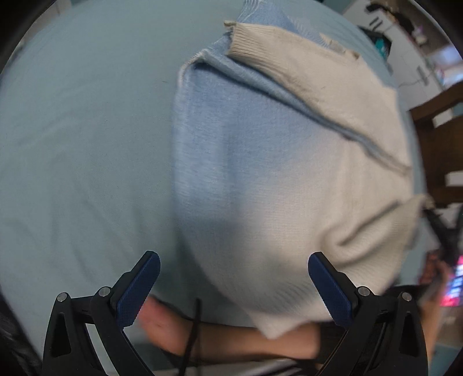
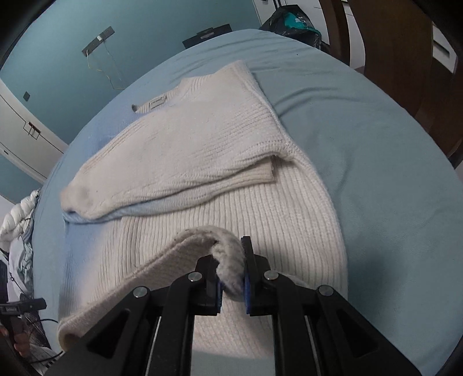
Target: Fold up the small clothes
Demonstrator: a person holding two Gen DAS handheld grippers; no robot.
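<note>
A cream and light-blue knitted sweater (image 2: 202, 138) lies spread on a light-blue bed sheet (image 2: 376, 144), one sleeve folded across its body. My right gripper (image 2: 231, 274) is shut on the sweater's thick bottom hem (image 2: 228, 248) and holds it lifted above the ribbed body. In the left wrist view the same sweater (image 1: 260, 173) fills the middle and right. My left gripper (image 1: 234, 286) is open, just above the sweater's near edge, with nothing between its blue pads (image 1: 139, 286).
The bed sheet (image 1: 72, 144) runs wide to the left. Dark wooden furniture (image 1: 439, 138) stands off the bed's right side. A dark bag (image 2: 292, 20) sits beyond the far edge. A white quilt (image 2: 17, 214) lies at the left.
</note>
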